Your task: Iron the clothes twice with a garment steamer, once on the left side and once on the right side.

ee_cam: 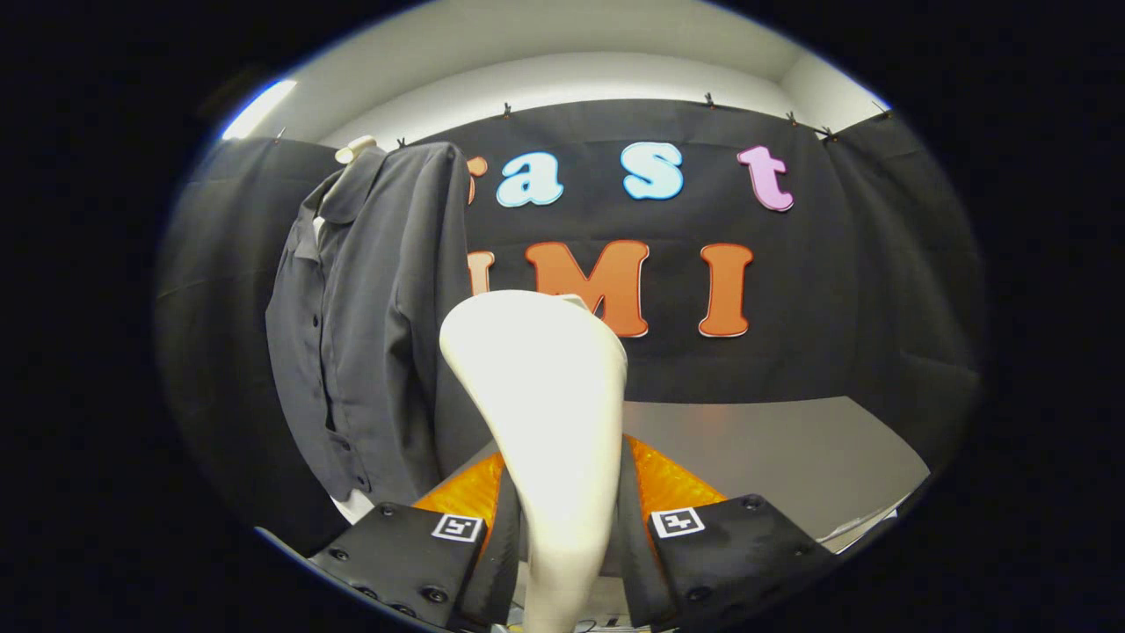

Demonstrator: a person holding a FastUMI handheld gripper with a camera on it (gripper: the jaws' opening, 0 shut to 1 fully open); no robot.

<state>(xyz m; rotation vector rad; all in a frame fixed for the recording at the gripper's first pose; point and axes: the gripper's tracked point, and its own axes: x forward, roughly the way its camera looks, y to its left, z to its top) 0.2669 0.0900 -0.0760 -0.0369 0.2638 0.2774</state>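
Your tool (567, 519) is clamped on the cream garment steamer (545, 396), both fingers pressing its handle; steamer stands upright between them; dark grey shirt (369, 316) hangs just beyond, left of the steamer head, apart from it; grey surface (791, 448) lies ahead right.

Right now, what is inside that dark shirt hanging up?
A pale dummy holds the shirt: its neck knob shows above the collar, a pale bit below the hem. The body is covered. The gripper grips the steamer.
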